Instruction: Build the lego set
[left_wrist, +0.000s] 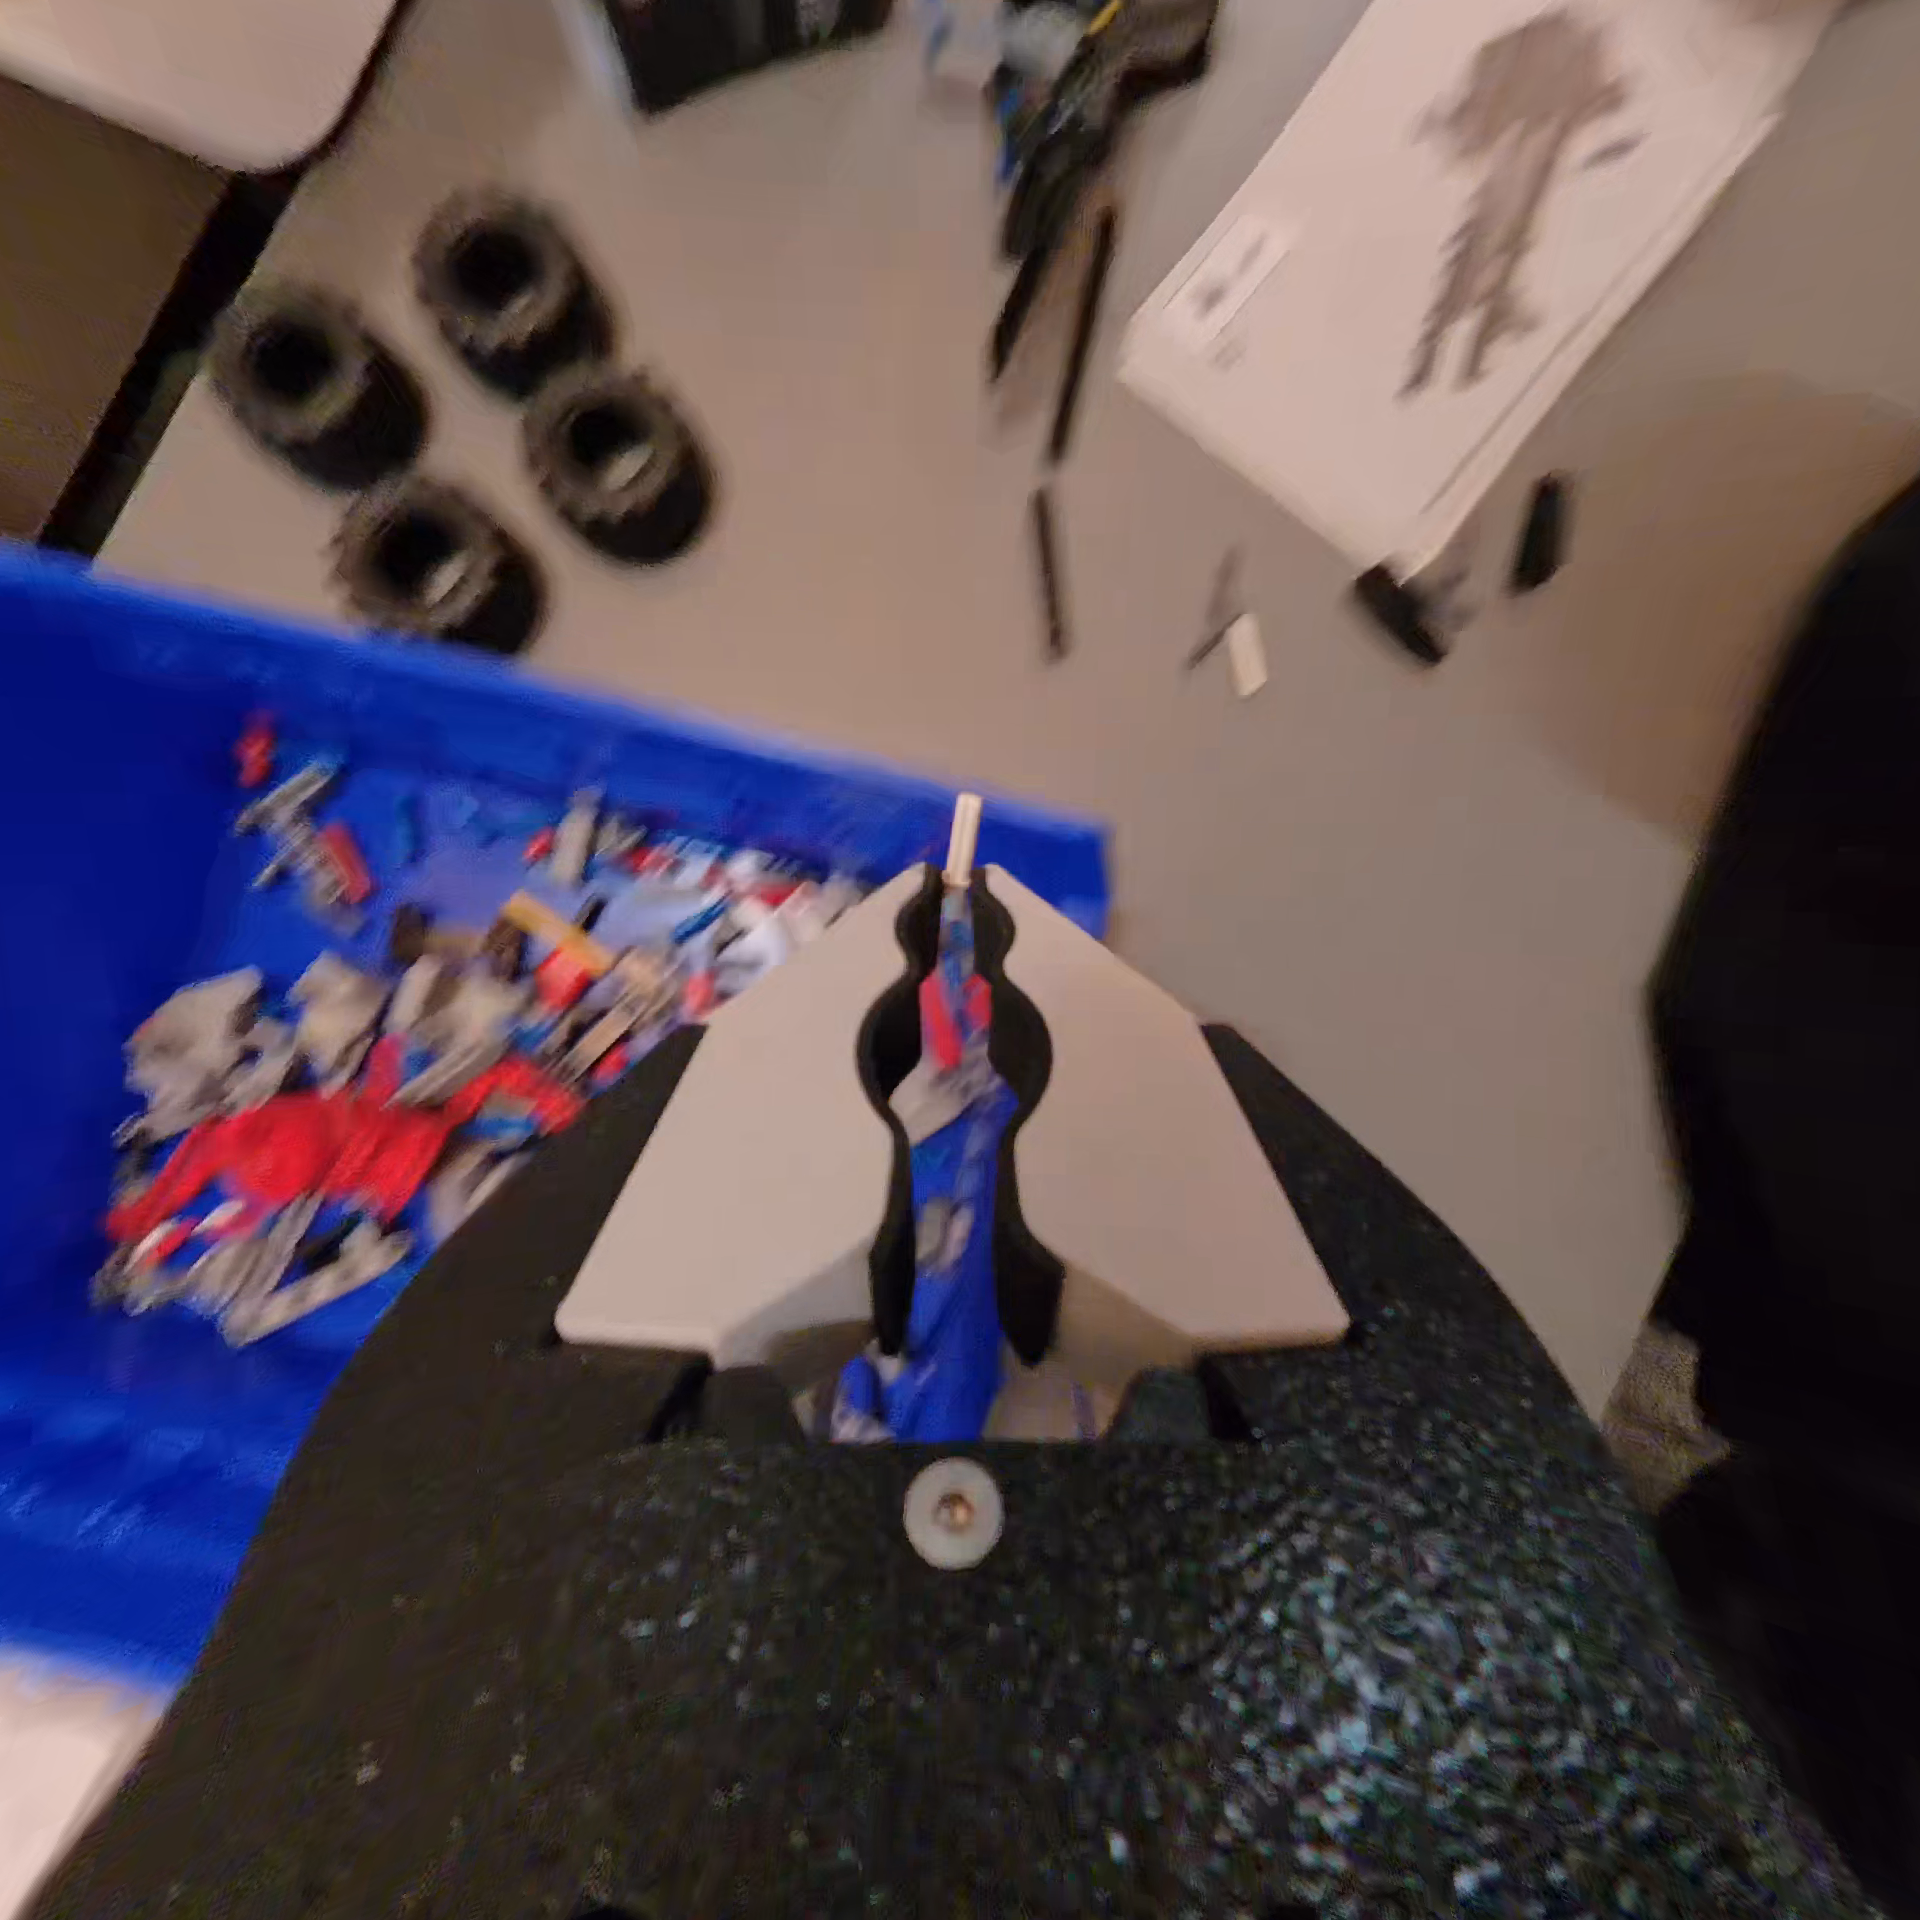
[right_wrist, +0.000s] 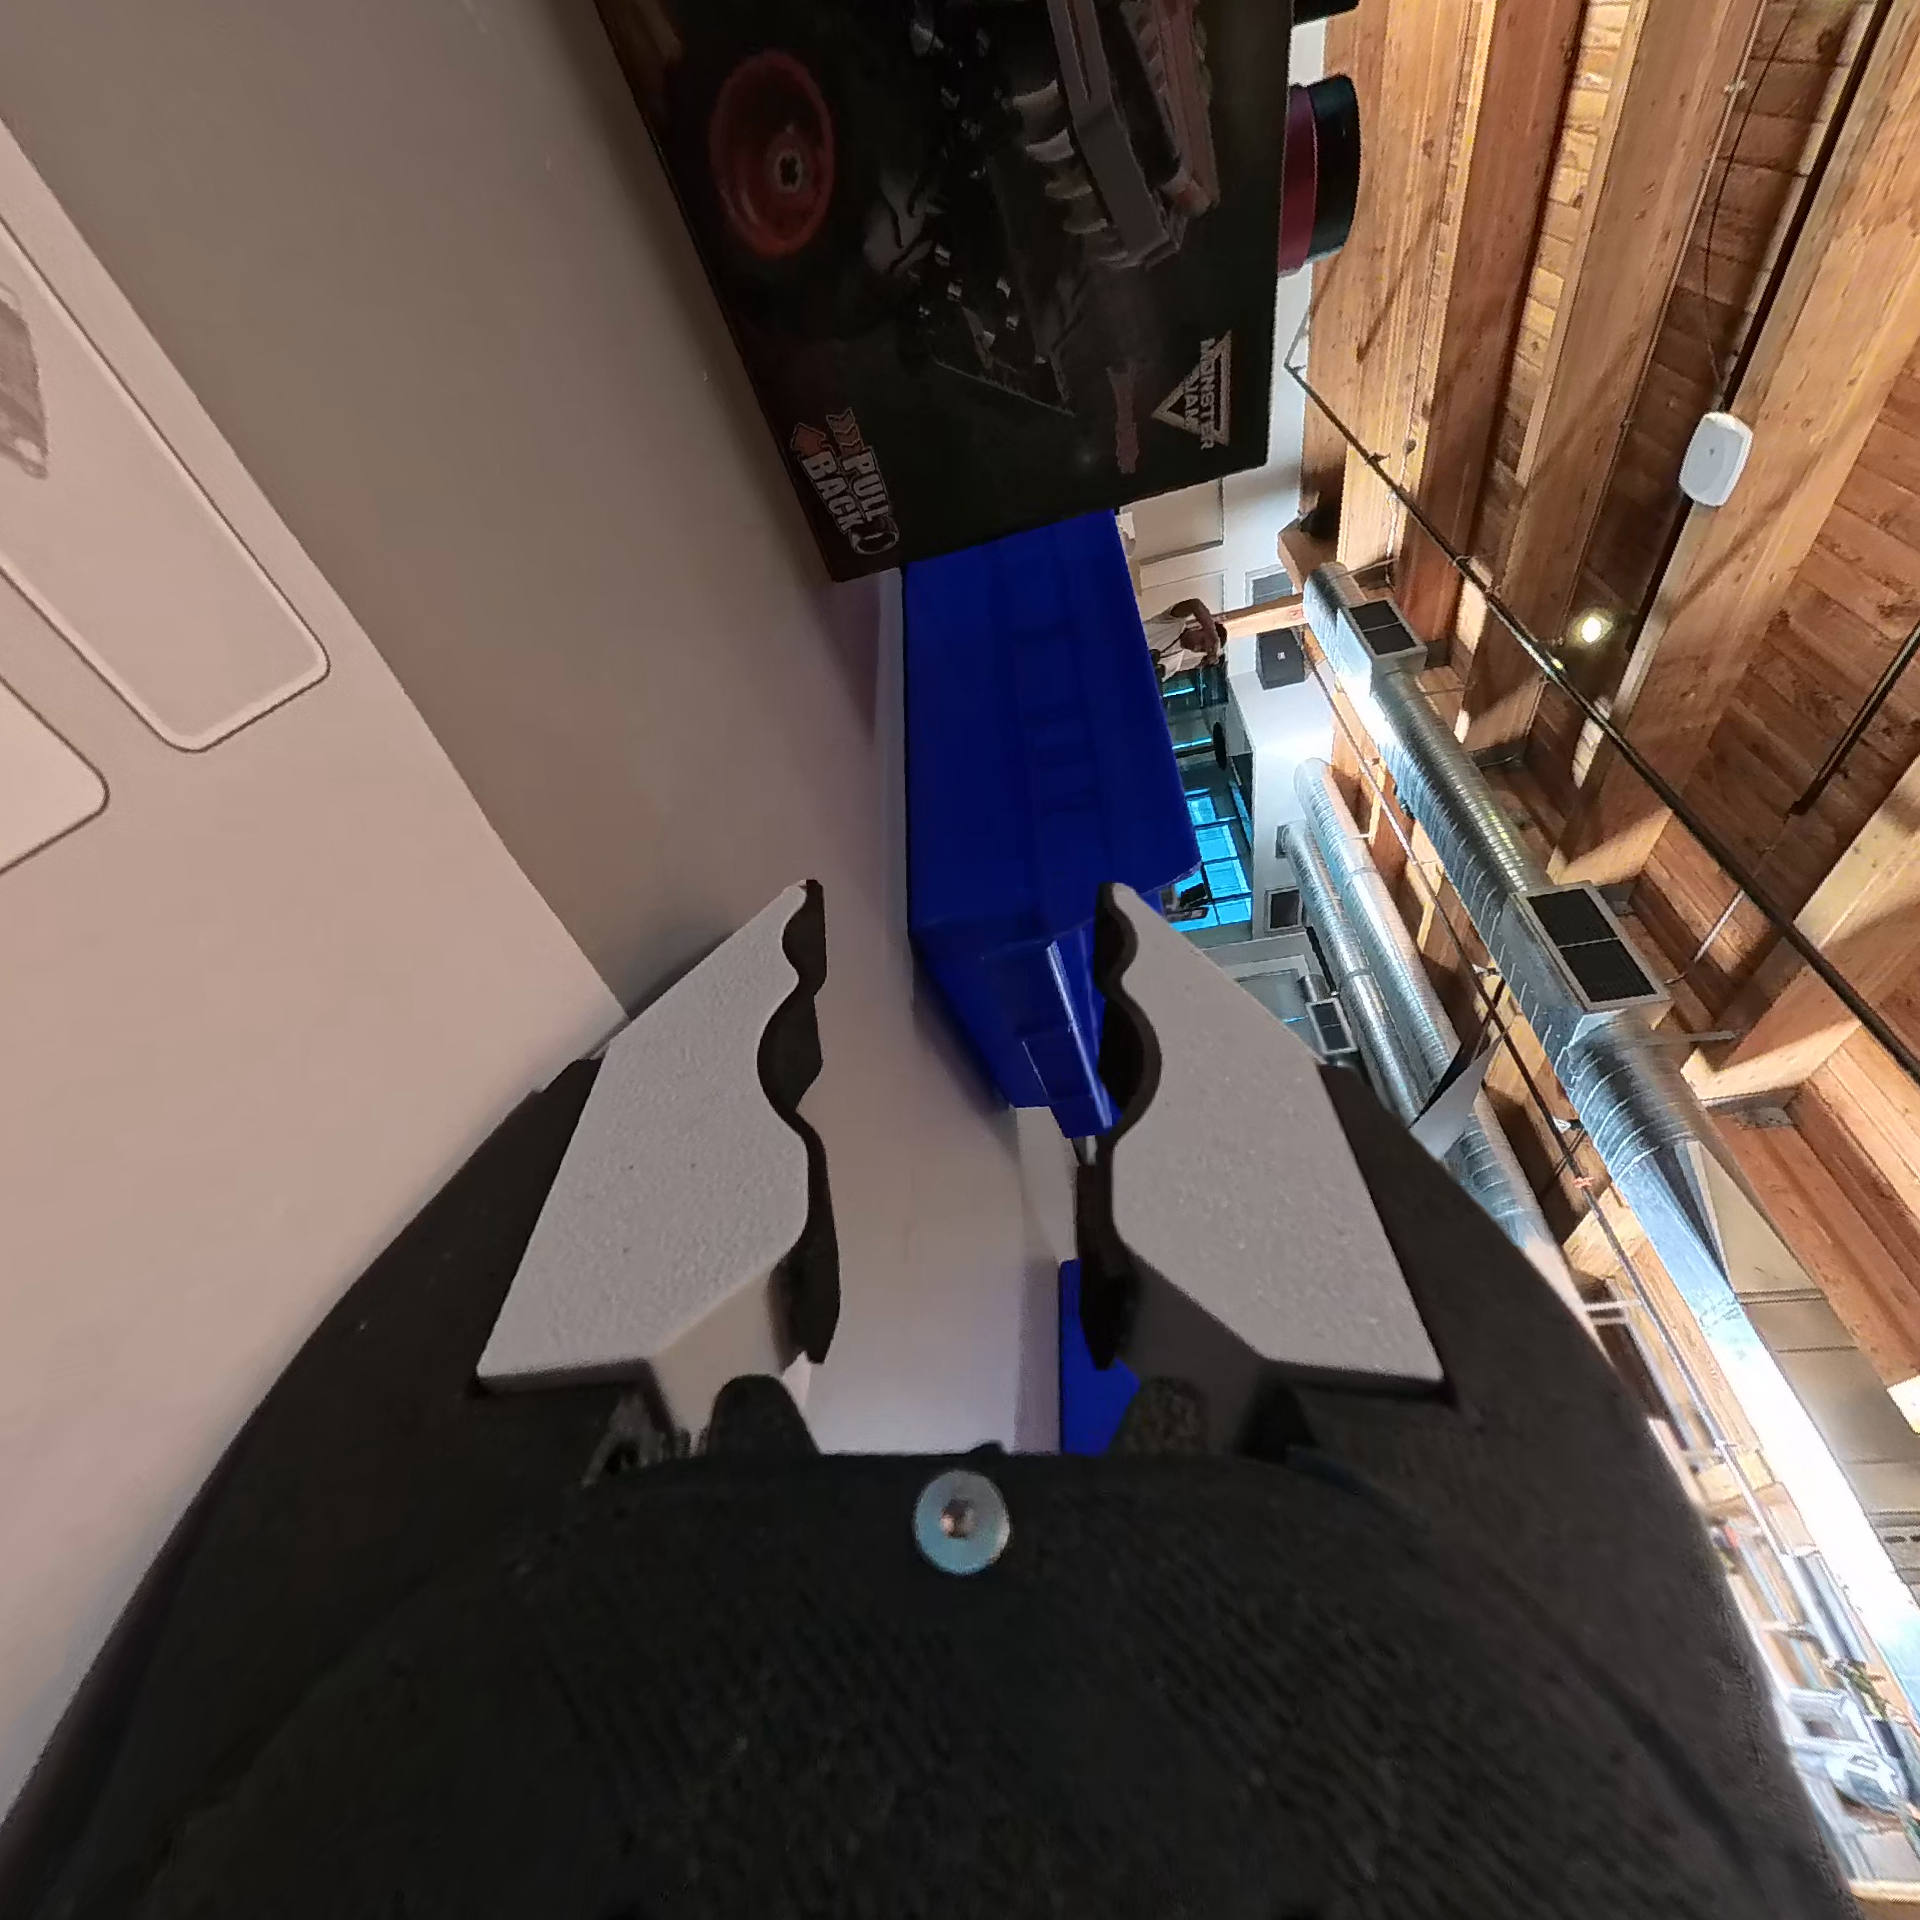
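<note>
My left gripper (left_wrist: 957, 883) is shut on a small tan peg (left_wrist: 965, 827) that sticks out past its fingertips, held above the near edge of a blue bin (left_wrist: 125, 1455). The bin holds several loose red, grey, blue and tan lego pieces (left_wrist: 343, 1122). The left wrist view is blurred. My right gripper (right_wrist: 961, 904) is open and empty, turned on its side, with a blue bin (right_wrist: 1029, 748) beyond its fingertips. The dark set box (right_wrist: 987, 260) stands behind that bin.
Several black tyres (left_wrist: 468, 416) lie on the beige table beyond the bin. A partly built dark assembly (left_wrist: 1081, 156) and loose black pieces (left_wrist: 1049, 571) lie farther off. A white instruction booklet (left_wrist: 1455, 239) is at the upper right. A dark sleeve (left_wrist: 1808, 987) fills the right edge. My hands' fingertips stand some 50 cm from each other.
</note>
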